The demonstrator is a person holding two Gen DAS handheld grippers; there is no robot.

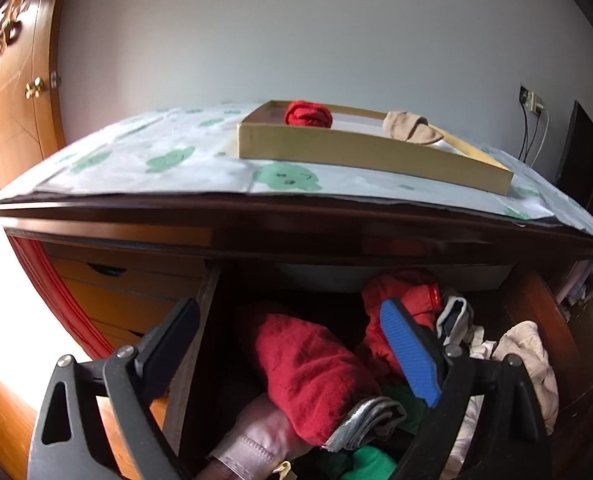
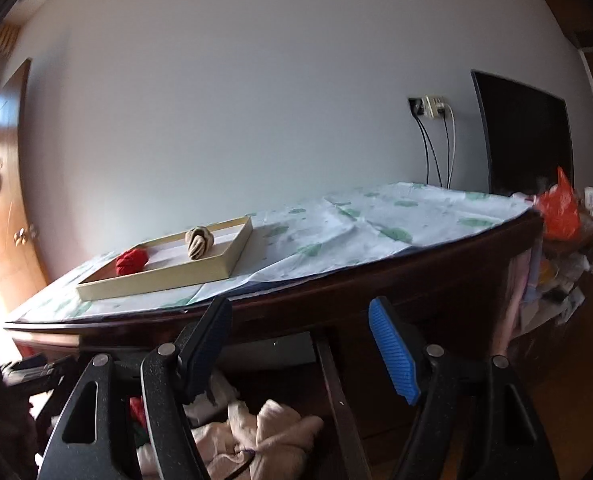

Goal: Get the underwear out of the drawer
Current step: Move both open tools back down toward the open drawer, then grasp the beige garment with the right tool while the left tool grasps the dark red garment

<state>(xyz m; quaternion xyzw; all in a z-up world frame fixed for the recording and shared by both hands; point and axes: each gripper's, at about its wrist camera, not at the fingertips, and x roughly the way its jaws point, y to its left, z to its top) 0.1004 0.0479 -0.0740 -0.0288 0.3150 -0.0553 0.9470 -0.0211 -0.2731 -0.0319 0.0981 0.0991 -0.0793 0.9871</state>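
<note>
From my left camera, the drawer (image 1: 536,304) runs off the bottom edge, and its back is too dark to read. The dark red garment (image 1: 312,364) covers whatever lies beneath. On my right camera, the clutter (image 2: 576,240) past the desk end is blurred beyond telling.

The drawer (image 1: 200,320) stands pulled open under the tabletop, crammed with crumpled underwear. A dark red piece (image 1: 312,372) lies near the left, a brighter red one (image 1: 400,292) behind, cream pieces (image 1: 532,356) right.
</note>
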